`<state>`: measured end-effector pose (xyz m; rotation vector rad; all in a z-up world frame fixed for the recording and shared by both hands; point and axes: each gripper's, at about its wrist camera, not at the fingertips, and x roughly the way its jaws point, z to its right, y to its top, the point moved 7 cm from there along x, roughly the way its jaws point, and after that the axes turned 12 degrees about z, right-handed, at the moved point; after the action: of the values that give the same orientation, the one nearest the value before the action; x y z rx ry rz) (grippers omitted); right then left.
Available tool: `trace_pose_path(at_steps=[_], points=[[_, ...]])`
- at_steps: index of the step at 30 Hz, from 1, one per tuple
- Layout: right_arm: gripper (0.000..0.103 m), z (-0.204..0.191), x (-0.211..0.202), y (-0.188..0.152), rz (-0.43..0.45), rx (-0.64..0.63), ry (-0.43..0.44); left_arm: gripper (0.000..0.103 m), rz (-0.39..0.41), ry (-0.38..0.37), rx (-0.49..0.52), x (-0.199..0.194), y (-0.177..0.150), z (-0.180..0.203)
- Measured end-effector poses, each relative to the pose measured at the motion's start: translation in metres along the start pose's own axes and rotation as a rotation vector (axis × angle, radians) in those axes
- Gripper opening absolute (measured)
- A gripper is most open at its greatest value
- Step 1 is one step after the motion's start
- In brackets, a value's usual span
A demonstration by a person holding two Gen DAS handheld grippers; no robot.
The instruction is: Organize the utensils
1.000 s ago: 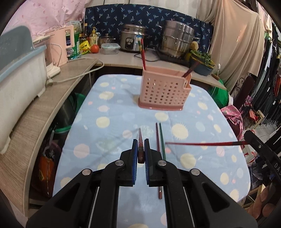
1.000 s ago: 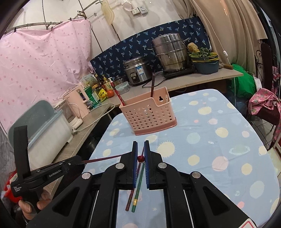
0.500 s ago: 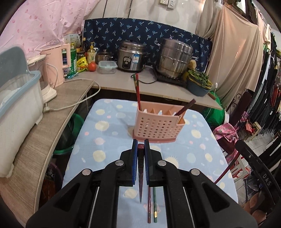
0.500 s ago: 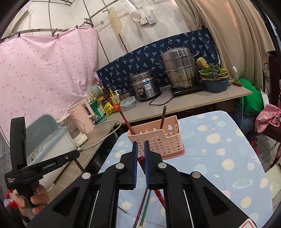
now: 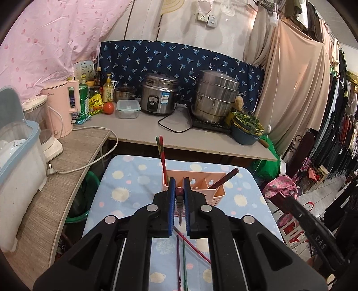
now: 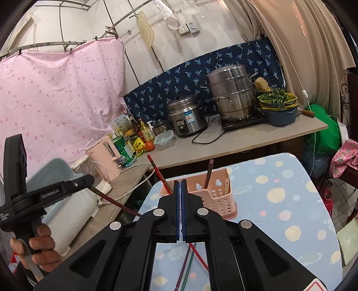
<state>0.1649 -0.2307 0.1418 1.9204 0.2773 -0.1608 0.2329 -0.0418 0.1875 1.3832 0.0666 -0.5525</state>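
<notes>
Whitewashed wall (image 5: 179, 24) carrying a socket plate (image 5: 207, 18), with a pink dotted sheet (image 5: 51, 44) hung at left and beige curtains (image 5: 297, 89) at right. A navy leaf-print cloth (image 5: 170, 58) backs the L-shaped counter (image 5: 143, 127), which bears a rice cooker (image 5: 158, 94), a steel steamer pot (image 5: 214, 96) and a pink kettle (image 5: 63, 107). Clothes racks (image 5: 340, 125) stand over the tiled floor (image 5: 306, 197) at right.

Home kitchen corner; rice cooker (image 5: 159, 93), steamer pot (image 5: 215, 96), kettle (image 5: 61, 107), hanging clothes (image 5: 335, 125)

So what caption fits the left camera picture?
Left tool grips a dark red chopstick before the pink perforated plastic utensil basket.
</notes>
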Motion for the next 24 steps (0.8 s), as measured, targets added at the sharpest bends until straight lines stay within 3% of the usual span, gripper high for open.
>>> trace_pose_path(at_steps=[3, 10, 18, 24], points=[[0.008, 0.004, 0.005, -0.025, -0.064, -0.01, -0.013, 0.007, -0.014, 0.02, -0.013, -0.001, -0.008, -0.011], [0.026, 0.01, 0.031, -0.08, -0.202, 0.012, -0.02, 0.007, -0.052, 0.108, -0.033, -0.01, -0.035, -0.056], [0.026, -0.009, 0.079, -0.128, -0.324, -0.018, 0.022, 0.007, -0.112, 0.184, -0.075, -0.008, -0.065, -0.101], [0.026, -0.022, 0.126, -0.159, -0.403, -0.055, 0.045, 0.007, -0.116, 0.217, -0.099, -0.004, -0.064, -0.122]])
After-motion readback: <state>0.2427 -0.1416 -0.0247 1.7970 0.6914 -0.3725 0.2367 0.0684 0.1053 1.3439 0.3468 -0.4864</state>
